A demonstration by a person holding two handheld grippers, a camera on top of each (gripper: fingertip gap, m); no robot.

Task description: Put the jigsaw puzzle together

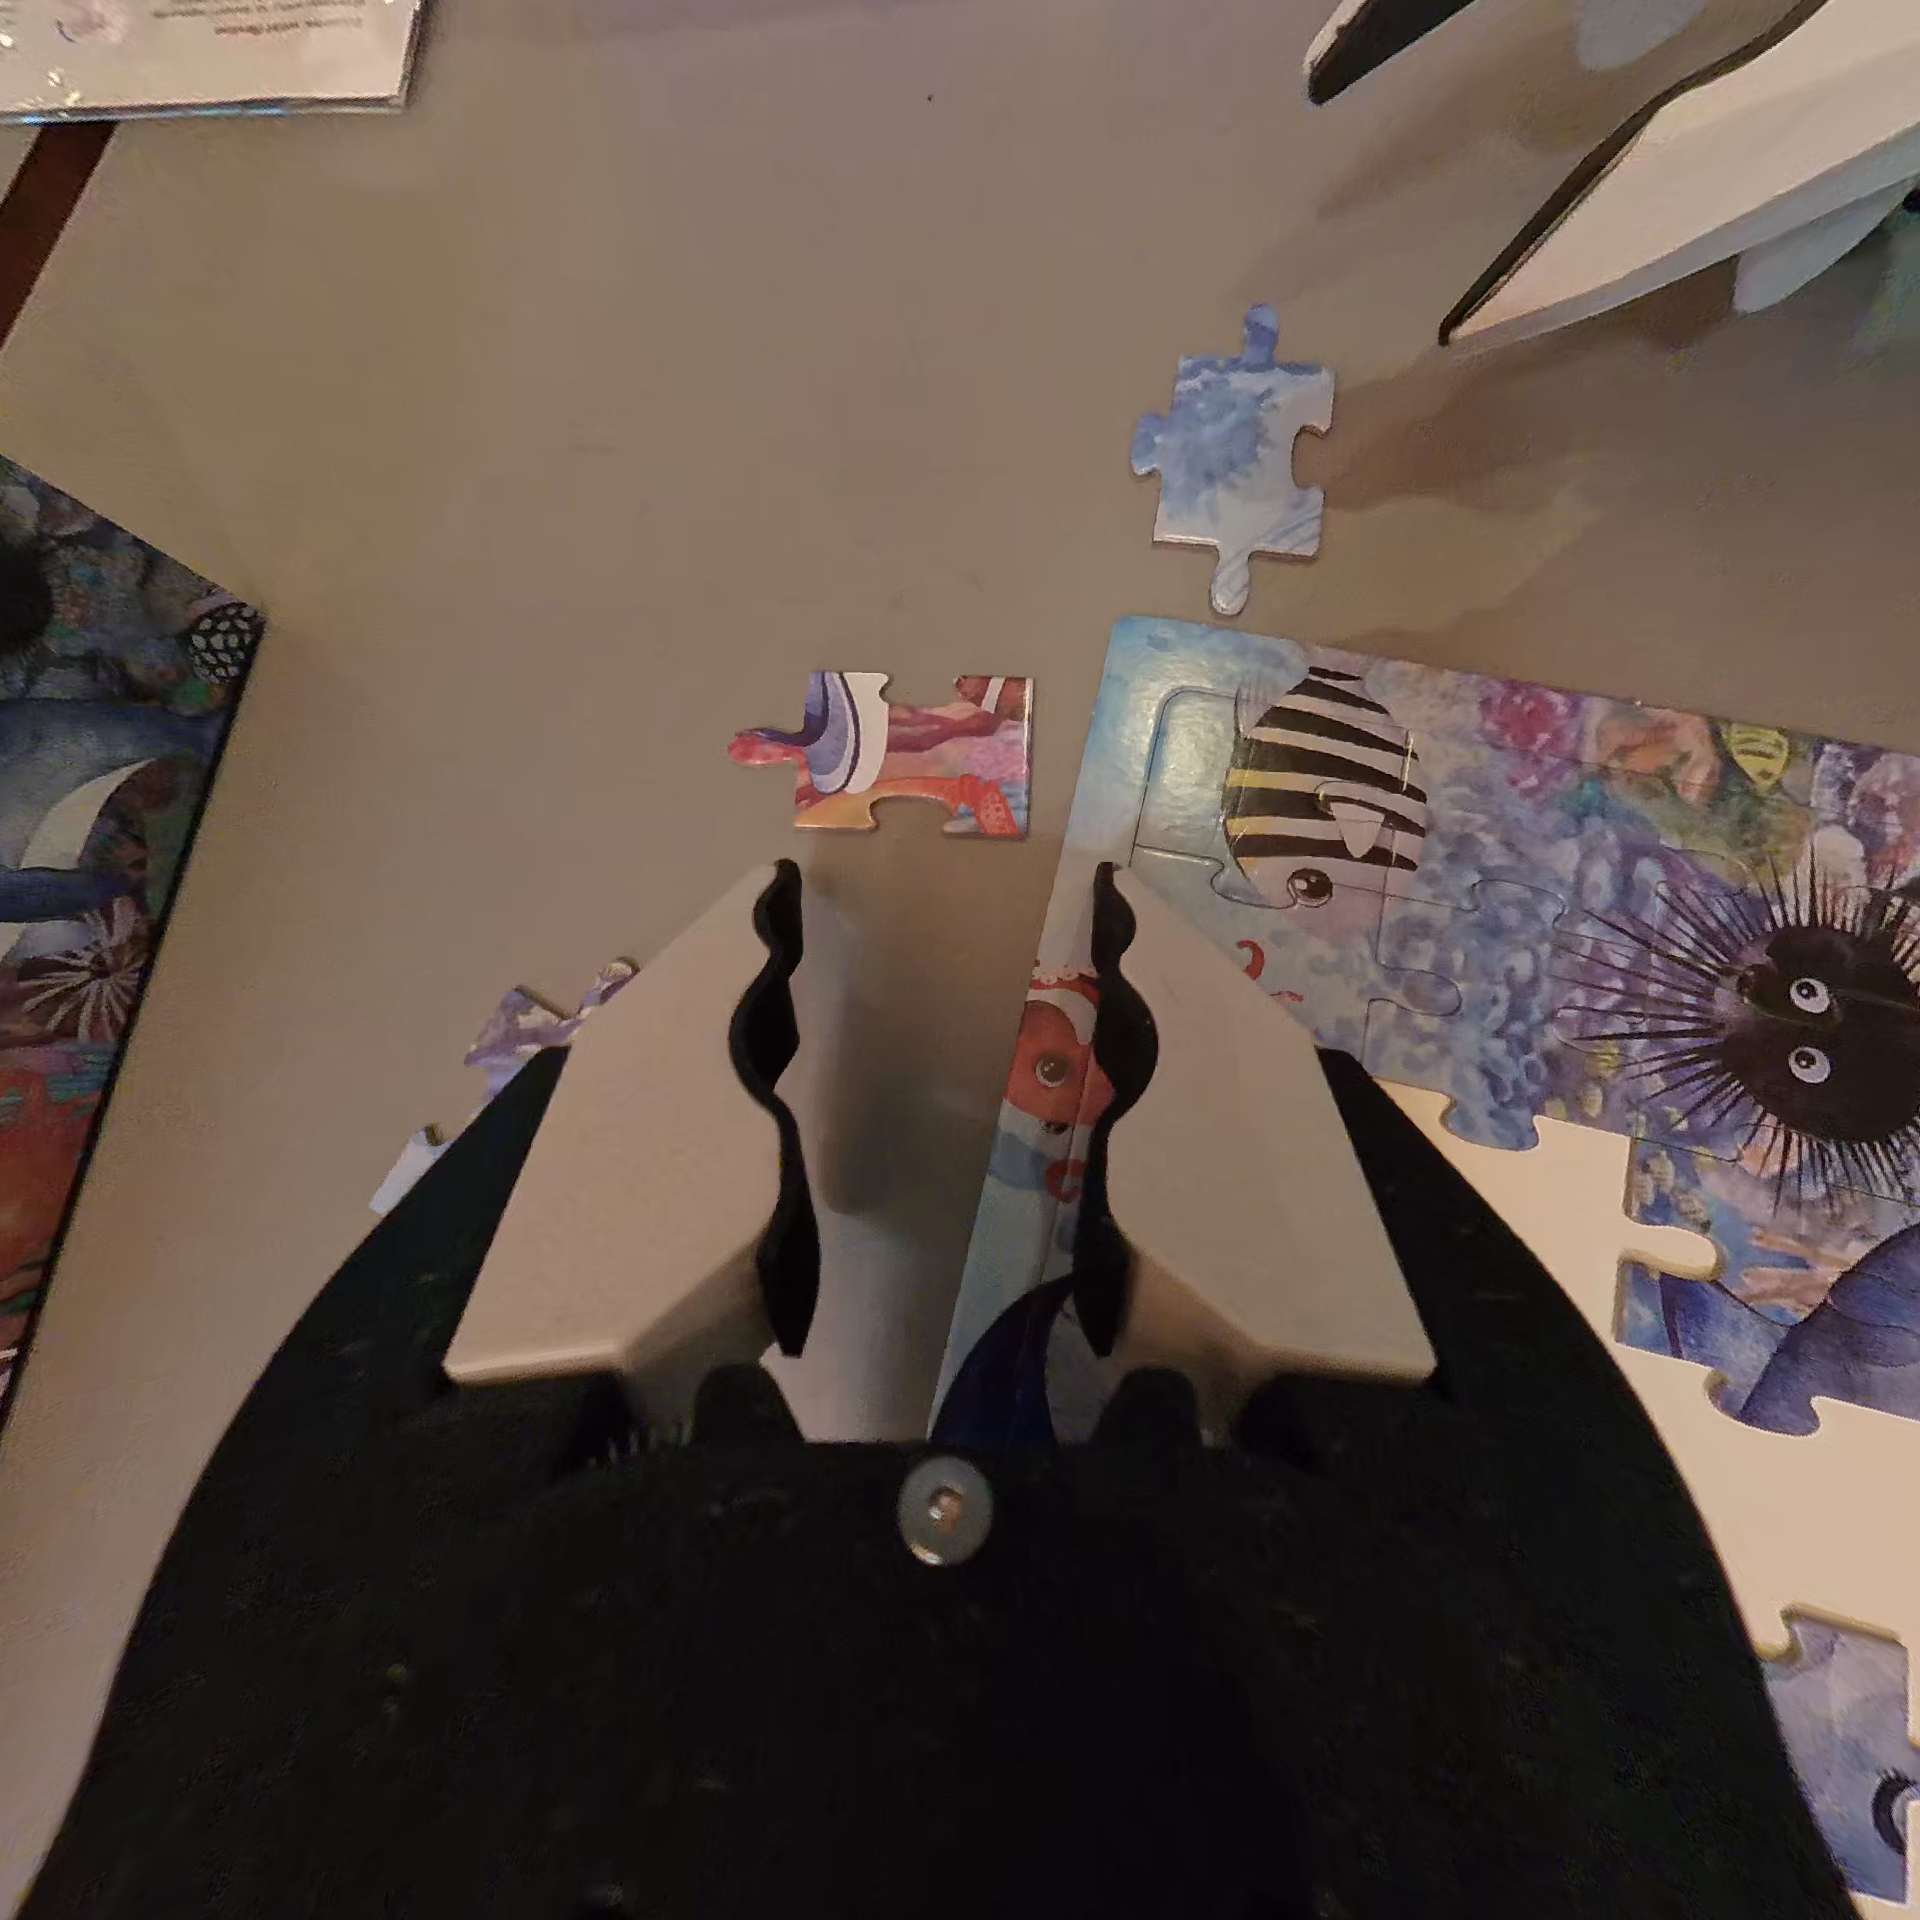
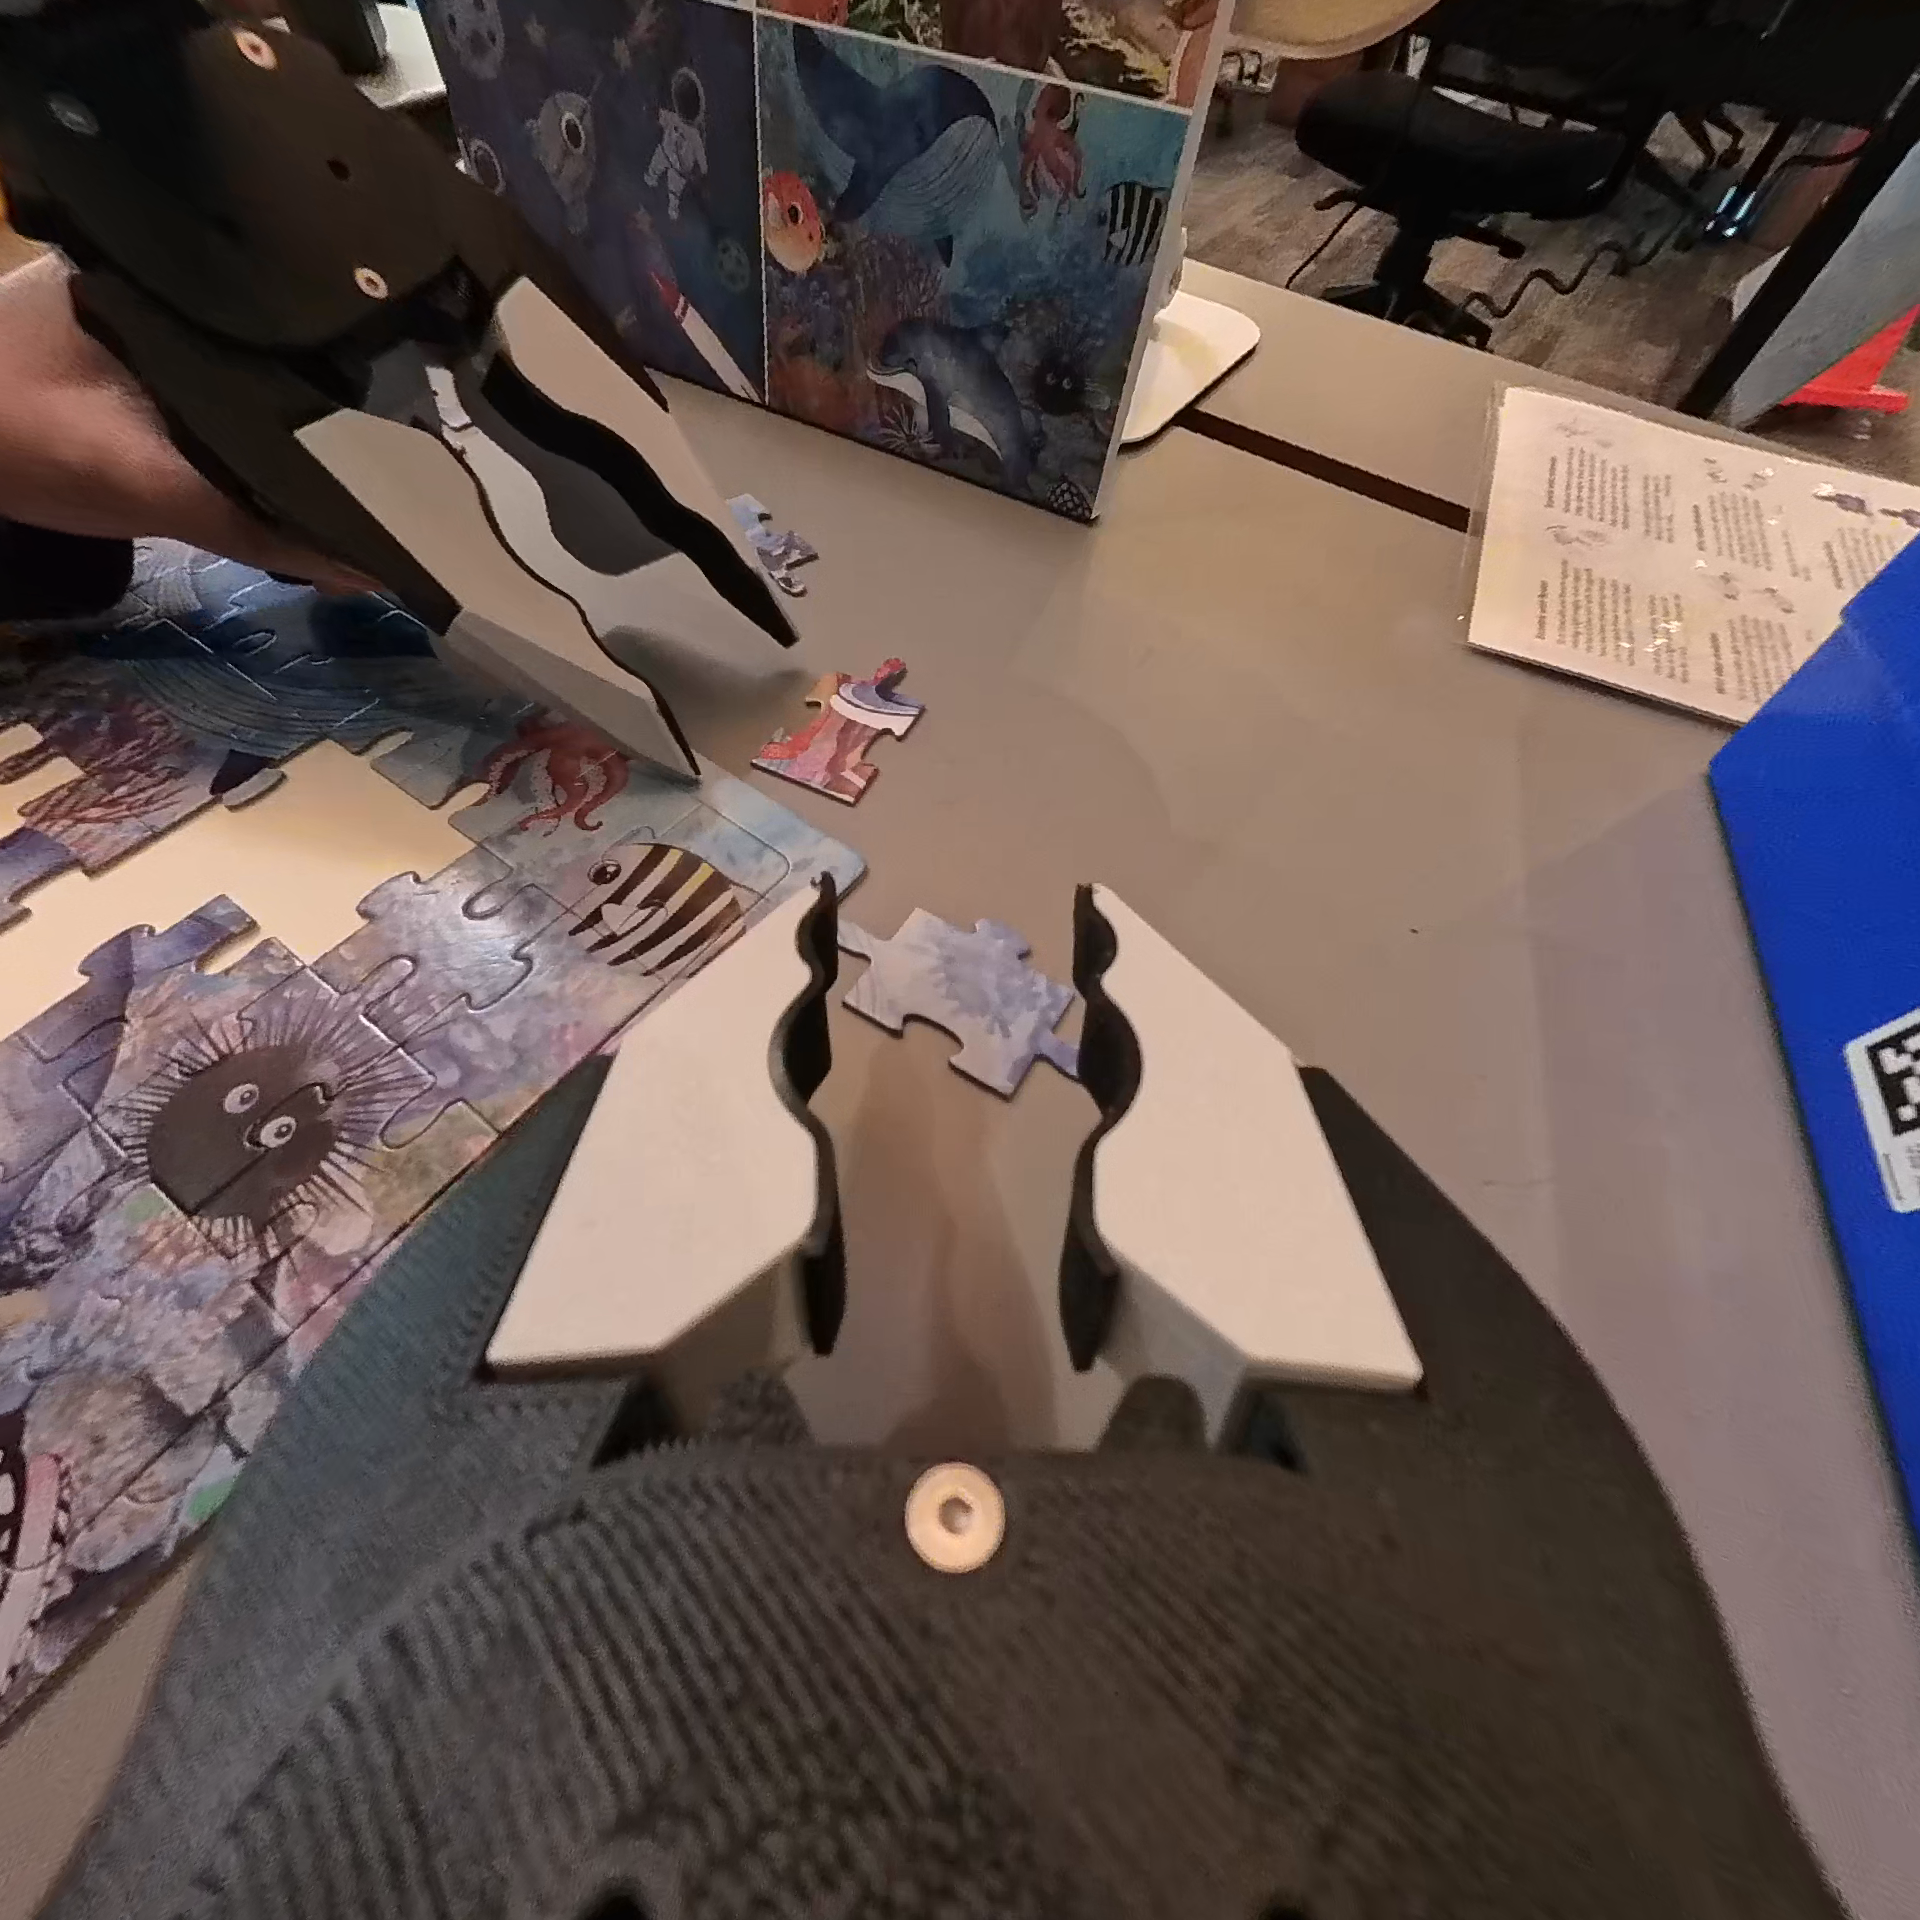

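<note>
The partly assembled sea-life puzzle [image 1: 1507, 883] lies at the right, with a striped fish at its corner and bare gaps inside. My left gripper [image 1: 943, 878] is open and empty, its right finger over the puzzle's edge. A loose pink and orange piece [image 1: 914, 753] lies just ahead of it. A loose pale blue piece [image 1: 1231, 457] lies farther off. In the right wrist view my right gripper [image 2: 956, 899] is open, low over the pale blue piece [image 2: 956, 987], with a finger on each side of it. The puzzle [image 2: 312, 1039] is to its left. The left gripper [image 2: 727, 701] shows beyond, near the pink piece [image 2: 842, 727].
The puzzle box [image 2: 935, 260] stands upright at the back; it also shows at the left of the left wrist view [image 1: 94, 831]. A purple loose piece [image 2: 774, 540] lies near it. A printed sheet [image 2: 1662, 551] and a blue box [image 2: 1829, 935] are at the right. Office chairs stand beyond the table. The pale blue piece [image 2: 956, 987] is about 5 centimeters from my right fingertips. Seen from the left wrist view [image 1: 1237, 455] as well. Between my left fingertips and the partly assembled sea-life puzzle [image 1: 1507, 883] there is roughly 7 centimeters. It turns up in the right wrist view [image 2: 512, 979] as well.
</note>
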